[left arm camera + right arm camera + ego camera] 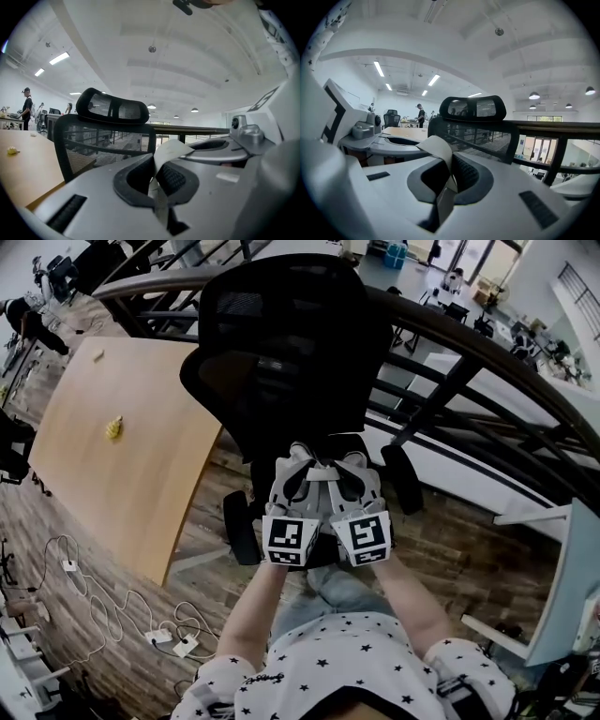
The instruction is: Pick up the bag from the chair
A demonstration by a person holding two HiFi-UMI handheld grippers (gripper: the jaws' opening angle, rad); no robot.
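A black mesh office chair [281, 352] stands in front of me. My two grippers are held side by side just before its seat. The left gripper [298, 465] is shut on a pale flat handle strap [169, 149], which is pinched between its black pads [174, 179]. In the same way, the right gripper [352, 467] is shut on a second pale strap [439, 147], which folds over its pads [465, 174]. In the head view the grippers hide the bag's body; only the straps show. The chair back [101, 136] [483, 131] rises just beyond the jaws.
A curved wooden table [122, 456] with a small yellow object [114, 427] lies to the left. A dark railing [469, 362] runs behind the chair. Cables and plugs [94, 615] lie on the wooden floor at lower left. A white desk edge [572, 596] is at right. A person [26, 103] stands far off.
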